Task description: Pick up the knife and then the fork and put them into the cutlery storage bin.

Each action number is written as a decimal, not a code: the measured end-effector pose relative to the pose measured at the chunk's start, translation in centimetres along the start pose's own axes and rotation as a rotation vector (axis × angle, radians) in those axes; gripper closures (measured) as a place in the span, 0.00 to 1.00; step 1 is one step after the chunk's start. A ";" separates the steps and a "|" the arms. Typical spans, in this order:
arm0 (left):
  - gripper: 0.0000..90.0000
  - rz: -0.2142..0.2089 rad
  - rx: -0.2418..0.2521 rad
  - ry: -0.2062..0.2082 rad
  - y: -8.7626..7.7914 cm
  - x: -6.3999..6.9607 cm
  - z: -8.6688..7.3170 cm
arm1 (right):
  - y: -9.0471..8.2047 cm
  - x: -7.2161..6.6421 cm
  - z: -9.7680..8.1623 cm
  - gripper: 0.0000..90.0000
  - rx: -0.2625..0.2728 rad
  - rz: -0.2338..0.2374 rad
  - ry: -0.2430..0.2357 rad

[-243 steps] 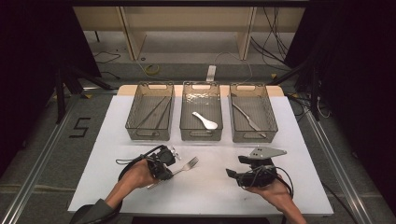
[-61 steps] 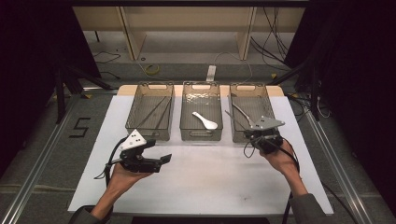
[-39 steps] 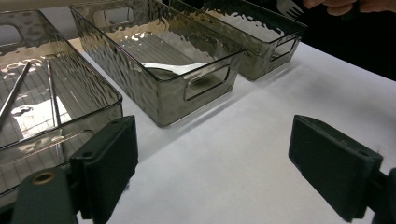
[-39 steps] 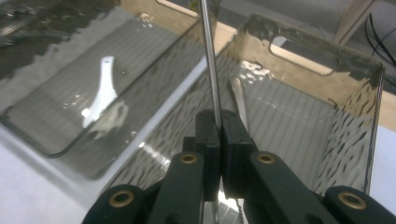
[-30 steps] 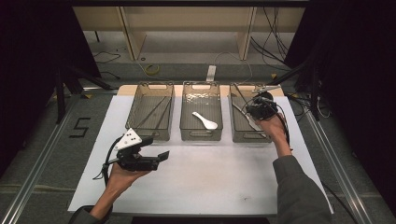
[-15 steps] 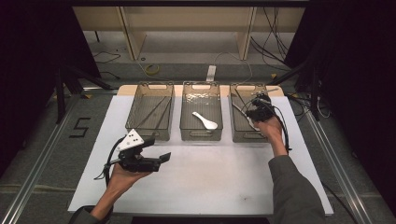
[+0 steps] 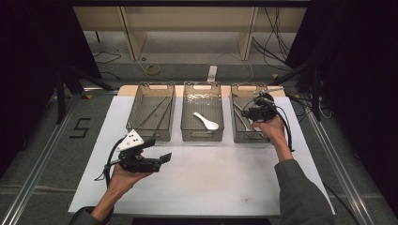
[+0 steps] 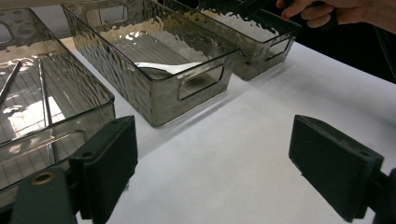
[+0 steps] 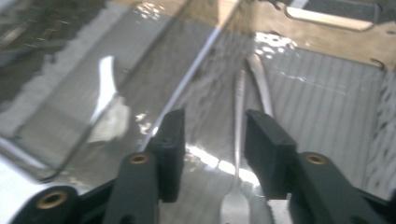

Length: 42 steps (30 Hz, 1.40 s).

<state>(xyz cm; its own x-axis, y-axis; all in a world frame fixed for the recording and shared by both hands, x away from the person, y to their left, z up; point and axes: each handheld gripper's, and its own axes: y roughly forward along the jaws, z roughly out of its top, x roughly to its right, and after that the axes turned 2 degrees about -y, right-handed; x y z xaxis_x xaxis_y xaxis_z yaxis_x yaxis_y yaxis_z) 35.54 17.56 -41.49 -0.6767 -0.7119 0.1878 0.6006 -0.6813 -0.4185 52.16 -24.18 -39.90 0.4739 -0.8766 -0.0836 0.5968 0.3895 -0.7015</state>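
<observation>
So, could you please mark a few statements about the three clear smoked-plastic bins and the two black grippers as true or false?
1. A white spoon lies in the middle bin. True.
2. The right gripper is clamped on a metal fork. False: its jaws have just been opening, and the fork lies loose between them in the right bin.
3. The left gripper holds a fork. False: its open jaws are empty.
4. The left bin holds thin metal sticks. True.

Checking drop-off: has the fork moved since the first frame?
Yes. The fork went from the white table near the left hand-held gripper into the right bin.
</observation>
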 end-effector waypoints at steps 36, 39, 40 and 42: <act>0.17 -0.052 0.006 -0.049 0.0 -0.1 0.0 | -6.4 -8.3 -8.2 0.32 0.271 0.272 -0.089; 0.17 -0.058 0.006 -0.050 0.0 -0.1 0.0 | -6.8 -8.5 -8.9 0.32 0.288 0.272 -0.095; 0.17 -0.058 0.005 -0.047 0.0 0.0 0.0 | -6.8 -8.5 -9.0 0.32 0.289 0.275 -0.095; 0.17 -0.061 0.004 -0.049 0.0 0.0 0.0 | -7.0 -8.5 -9.5 0.31 0.291 0.285 -0.091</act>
<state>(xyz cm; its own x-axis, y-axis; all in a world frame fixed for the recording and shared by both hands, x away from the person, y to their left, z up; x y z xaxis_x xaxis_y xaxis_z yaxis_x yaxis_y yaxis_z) 35.48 17.57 -41.50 -0.6903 -0.6767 0.2561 0.5608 -0.7241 -0.4016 37.84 -22.10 -41.00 0.6942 -0.6986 -0.1734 0.5855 0.6881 -0.4286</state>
